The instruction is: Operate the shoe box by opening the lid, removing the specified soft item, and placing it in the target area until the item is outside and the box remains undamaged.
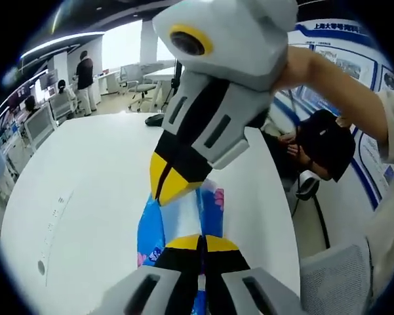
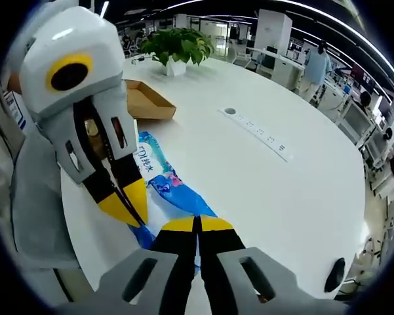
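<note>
While both your grippers pinch the blue tissue pack (image 2: 158, 180) over the white surface (image 2: 269, 177), each pair of fingers sits closed on its wrapper. It looks light, soft and slippery, so grip its ends, not the slick middle.

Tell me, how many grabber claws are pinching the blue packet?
2: the left gripper pinches one end of the blue packet, the right gripper the opposite end.

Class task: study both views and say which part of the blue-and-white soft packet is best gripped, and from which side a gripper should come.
Grip the soft packet at its short ends, coming in along its length. It lies long and flat on the white table, so the thin ends pinch easily. That is how both grip it: the right gripper and the left gripper each appear shut on one end.
</note>
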Demonstrator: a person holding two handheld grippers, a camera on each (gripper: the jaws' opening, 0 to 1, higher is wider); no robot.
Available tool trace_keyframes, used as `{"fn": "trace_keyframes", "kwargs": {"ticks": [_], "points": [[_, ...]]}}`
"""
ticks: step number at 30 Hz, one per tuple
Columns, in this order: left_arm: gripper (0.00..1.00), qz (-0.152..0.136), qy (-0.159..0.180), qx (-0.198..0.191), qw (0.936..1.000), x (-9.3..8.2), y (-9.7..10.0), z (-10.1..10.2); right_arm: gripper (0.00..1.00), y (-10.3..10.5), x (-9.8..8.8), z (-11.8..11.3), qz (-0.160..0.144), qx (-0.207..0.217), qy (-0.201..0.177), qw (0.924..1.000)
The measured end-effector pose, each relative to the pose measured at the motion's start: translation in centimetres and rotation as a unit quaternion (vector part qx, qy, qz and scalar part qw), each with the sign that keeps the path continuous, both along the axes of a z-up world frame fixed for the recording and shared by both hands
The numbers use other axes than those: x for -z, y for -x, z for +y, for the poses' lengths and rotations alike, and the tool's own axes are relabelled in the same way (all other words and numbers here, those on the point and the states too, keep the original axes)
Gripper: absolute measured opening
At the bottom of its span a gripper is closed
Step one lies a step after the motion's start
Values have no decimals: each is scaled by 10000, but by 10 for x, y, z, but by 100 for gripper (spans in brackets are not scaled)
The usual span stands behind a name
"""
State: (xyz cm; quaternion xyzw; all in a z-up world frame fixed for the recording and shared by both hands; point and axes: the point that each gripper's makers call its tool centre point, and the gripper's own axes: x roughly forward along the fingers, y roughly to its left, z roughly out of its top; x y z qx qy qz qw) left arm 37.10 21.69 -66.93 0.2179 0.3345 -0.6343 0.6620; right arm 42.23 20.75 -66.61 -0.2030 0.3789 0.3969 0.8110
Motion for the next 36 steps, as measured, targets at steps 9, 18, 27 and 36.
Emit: {"fn": "trace_keyframes", "kwargs": {"ticks": [9,18,27,36], "points": [[0,219,-54,40,9997,22,0,-14,0,1,22,-10,105,49,133,9998],[0,392,-203,3,9990,47,2,-14,0,0,50,-16,299,108,203,9993],[0,532,-284,-77,9982,63,2,-12,0,-3,65,-15,397,107,289,9987],[0,540,-256,-123,9981,65,-1,-12,0,-6,63,-13,356,135,310,9988]]}}
